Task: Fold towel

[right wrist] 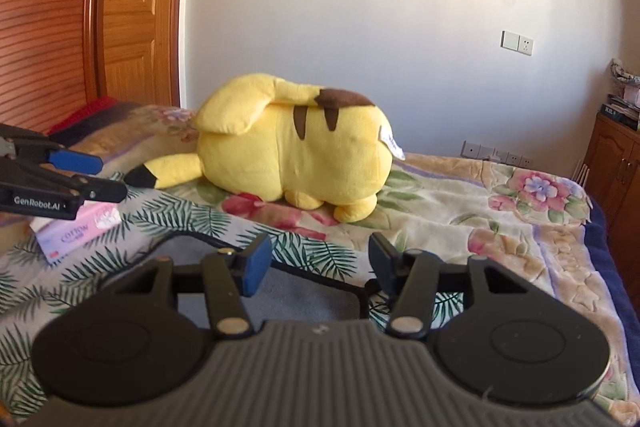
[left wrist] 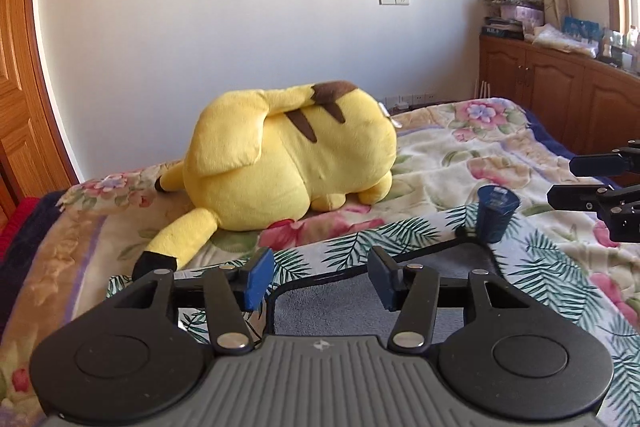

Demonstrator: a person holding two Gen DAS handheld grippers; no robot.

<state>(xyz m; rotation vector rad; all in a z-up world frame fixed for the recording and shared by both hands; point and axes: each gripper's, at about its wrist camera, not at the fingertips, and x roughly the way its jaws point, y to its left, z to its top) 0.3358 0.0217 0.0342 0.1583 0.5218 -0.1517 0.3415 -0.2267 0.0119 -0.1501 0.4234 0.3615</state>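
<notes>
A grey towel (left wrist: pixel 344 307) with a dark edge lies flat on a palm-leaf cloth (left wrist: pixel 400 235) on the bed; it also shows in the right wrist view (right wrist: pixel 304 291). My left gripper (left wrist: pixel 322 281) is open and empty, just above the towel's far left part. My right gripper (right wrist: pixel 320 267) is open and empty above the towel's far right part. Each gripper shows at the edge of the other's view: the right gripper (left wrist: pixel 588 179) and the left gripper (right wrist: pixel 88 175).
A big yellow plush toy (left wrist: pixel 288 155) lies on the floral blanket (left wrist: pixel 460 155) behind the towel. A blue cup (left wrist: pixel 496 213) stands at the towel's far right corner. A pink tissue pack (right wrist: pixel 76 231) lies on the left. Wooden cabinets (left wrist: pixel 560 87) stand right, a wooden door (right wrist: pixel 128 7) left.
</notes>
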